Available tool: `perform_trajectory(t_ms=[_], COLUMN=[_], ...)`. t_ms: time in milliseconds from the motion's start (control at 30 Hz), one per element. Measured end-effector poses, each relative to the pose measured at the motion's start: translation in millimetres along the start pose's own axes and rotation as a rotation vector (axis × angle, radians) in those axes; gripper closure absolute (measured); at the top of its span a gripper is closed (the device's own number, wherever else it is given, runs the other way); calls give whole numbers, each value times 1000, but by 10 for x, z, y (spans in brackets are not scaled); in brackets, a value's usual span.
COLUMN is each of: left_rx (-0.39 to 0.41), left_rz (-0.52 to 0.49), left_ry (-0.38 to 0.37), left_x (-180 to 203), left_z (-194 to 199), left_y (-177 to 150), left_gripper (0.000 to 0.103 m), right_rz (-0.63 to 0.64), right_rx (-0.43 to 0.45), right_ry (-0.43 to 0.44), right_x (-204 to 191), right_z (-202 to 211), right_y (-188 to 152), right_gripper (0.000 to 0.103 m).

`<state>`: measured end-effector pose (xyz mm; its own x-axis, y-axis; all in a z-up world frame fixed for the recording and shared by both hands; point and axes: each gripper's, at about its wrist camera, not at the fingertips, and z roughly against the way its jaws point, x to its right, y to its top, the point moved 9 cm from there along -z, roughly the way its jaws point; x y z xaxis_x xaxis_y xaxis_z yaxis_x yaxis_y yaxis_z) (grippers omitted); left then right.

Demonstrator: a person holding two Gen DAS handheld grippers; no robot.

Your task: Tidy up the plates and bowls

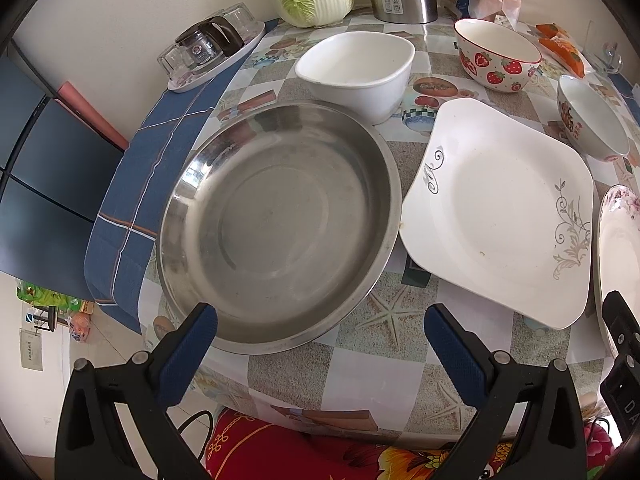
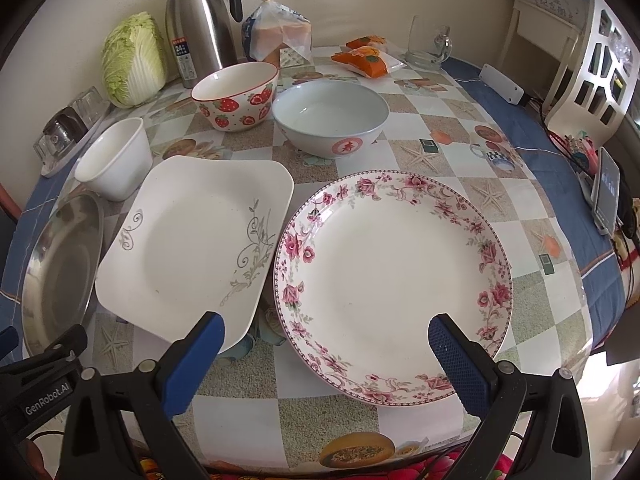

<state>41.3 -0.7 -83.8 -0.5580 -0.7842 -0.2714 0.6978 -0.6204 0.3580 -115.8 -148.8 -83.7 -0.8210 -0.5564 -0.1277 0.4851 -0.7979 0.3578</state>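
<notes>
Your worktop point(image 2: 432, 128) wears a checked oilcloth printed with starfish and food pictures, pushed against a cream wall, and along its far edge stand a napa cabbage point(image 2: 134, 62), a steel thermos jug point(image 2: 200, 20), a bagged loaf of bread point(image 2: 282, 34), an orange snack packet point(image 2: 366, 60) and a glass mug point(image 2: 426, 42). Nearest you, three flat pieces lie in a row: the steel pan point(image 1: 280, 224) on the left, the square white plate point(image 2: 196, 244) with grey scrollwork in the middle, and the round floral plate point(image 2: 394, 280) on the right. The square plate's corner sits just beside the floral plate's rim. Behind them you have the plain white bowl point(image 1: 356, 72), close behind the steel pan, then the strawberry bowl point(image 2: 236, 96), and the pale blue bowl point(image 2: 332, 118) with a red emblem behind the floral plate. Your left tongs point(image 1: 320, 336) hang over the near rim of the steel pan, spread fully wide and gripping nothing. Your right tongs point(image 2: 326, 344) hover above the near part of the floral plate, likewise spread wide with nothing between the blue pads point(image 2: 460, 364). A tray of upturned glasses point(image 1: 212, 46) sits at the worktop's far left edge.
</notes>
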Motion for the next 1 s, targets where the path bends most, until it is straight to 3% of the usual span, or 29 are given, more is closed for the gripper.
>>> perform_trajectory(t_ms=[700, 1000], left_rx=[68, 41], left_rz=[20, 11], left_ry=[-1, -5], left_x=[-10, -35], left_z=[40, 42], left_y=[66, 47], left_gripper=[0, 0], right_rz=[31, 43], right_rx=[59, 67], right_ry=[4, -5], right_x=[-84, -120], right_z=[163, 213], right_y=[79, 77], right_gripper=[0, 0])
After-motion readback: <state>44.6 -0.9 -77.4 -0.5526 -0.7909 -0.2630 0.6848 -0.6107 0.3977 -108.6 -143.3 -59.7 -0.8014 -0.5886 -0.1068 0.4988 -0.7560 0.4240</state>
